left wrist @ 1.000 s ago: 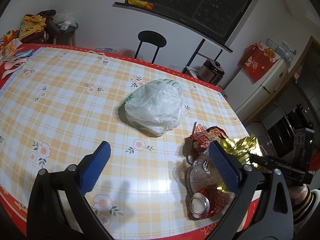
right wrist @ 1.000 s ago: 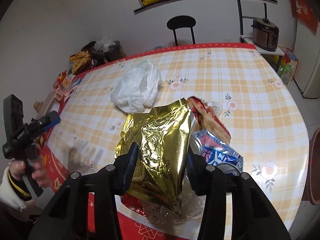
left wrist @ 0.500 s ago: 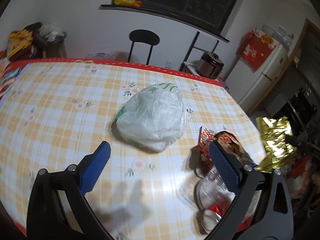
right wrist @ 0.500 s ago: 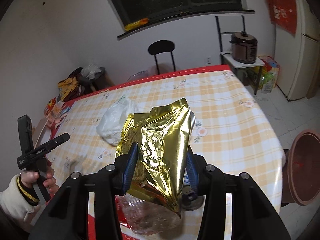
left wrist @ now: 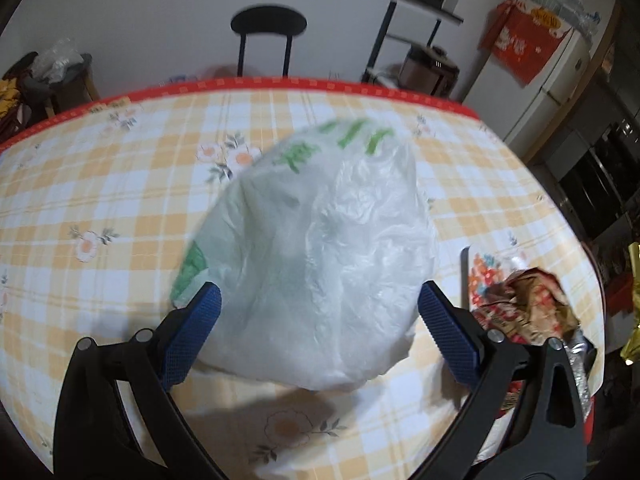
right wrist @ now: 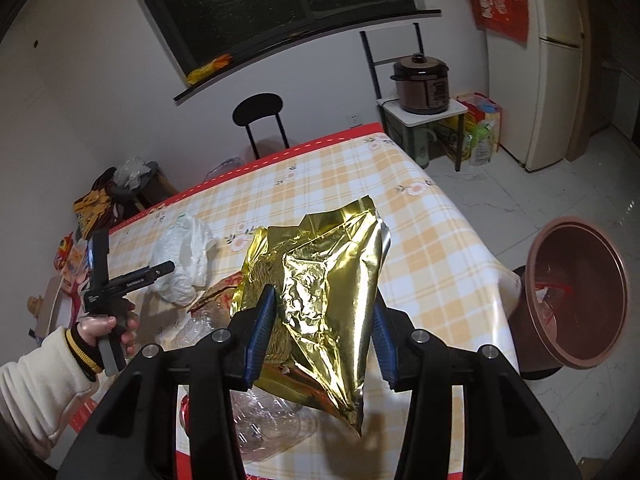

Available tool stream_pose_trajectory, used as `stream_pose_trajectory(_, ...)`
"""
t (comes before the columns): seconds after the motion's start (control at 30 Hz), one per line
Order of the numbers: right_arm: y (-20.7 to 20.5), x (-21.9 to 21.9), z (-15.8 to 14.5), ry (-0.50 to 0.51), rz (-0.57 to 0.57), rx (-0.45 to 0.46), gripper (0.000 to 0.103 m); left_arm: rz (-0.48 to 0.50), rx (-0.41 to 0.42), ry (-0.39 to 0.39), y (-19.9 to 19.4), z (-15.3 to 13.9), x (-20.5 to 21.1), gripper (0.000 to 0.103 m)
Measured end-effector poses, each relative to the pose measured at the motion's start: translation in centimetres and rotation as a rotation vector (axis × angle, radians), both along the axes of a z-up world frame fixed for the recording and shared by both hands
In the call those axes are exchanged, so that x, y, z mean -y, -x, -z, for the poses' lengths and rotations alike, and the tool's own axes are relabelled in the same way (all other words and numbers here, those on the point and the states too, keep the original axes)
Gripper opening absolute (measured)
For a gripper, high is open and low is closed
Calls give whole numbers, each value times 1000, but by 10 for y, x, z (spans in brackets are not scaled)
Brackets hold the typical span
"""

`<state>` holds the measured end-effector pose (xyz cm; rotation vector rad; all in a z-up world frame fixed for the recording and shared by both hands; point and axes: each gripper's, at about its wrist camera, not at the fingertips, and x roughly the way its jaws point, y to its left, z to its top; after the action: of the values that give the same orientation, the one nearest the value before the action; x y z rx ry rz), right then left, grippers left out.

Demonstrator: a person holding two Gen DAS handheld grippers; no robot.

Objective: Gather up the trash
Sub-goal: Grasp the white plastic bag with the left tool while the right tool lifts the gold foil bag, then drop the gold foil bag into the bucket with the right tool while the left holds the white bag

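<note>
Left wrist view: white plastic bag (left wrist: 320, 264) blurred.

White crumpled plastic bag (left wrist: 320, 256) between wide-spread blue fingers: green printed characters on far upper side, too blurred to read. Black handheld gripper body (right wrist: 132, 280), left of near fingers: small white lettering, too small to read. Red hanging cloth (left wrist: 524, 46) on fridge, far right beyond fingers: yellow emblem, lettering unreadable. No other legible text.

Crinkled glossy gold foil bag (right wrist: 320, 296); thin translucent plastic bag (left wrist: 320, 248); smooth glossy tablecloth (left wrist: 100, 184).
</note>
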<state>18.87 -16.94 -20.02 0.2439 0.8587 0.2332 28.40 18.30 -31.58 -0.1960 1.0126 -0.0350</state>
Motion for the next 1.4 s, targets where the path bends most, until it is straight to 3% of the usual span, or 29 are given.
stream_pose_trajectory(0.1, 3, 6, 4, -7, 21, -7, 45, 9, -10, -14, -1, 9, 3, 95)
stream_pose_trajectory(0.17, 4, 8, 6, -12, 32, -12, 45, -6, -8, -17, 2, 9, 2, 65)
stream_pose_trajectory(0.23, 5, 8, 6, -16, 33, -11, 45, -23, -14, -9, 4, 7, -2, 44)
stream_pose_trajectory(0.33, 5, 4, 2, -19, 24, 3, 45, -36, 12, 18, 13, -6, -10, 29)
stream_pose_trajectory(0.7, 1, -14, -12, -34, -36, 49, 45, -95, 175, 48, 81, -83, -23, 26)
stream_pose_trajectory(1.0, 9, -9, -27, -50, -68, 90, 45, -97, 262, 56, 129, -131, -3, 26)
stream_pose_trajectory(1.4, 18, 71, -30, -112, -67, 136, 45, -75, 338, 36, 159, -179, 79, 26)
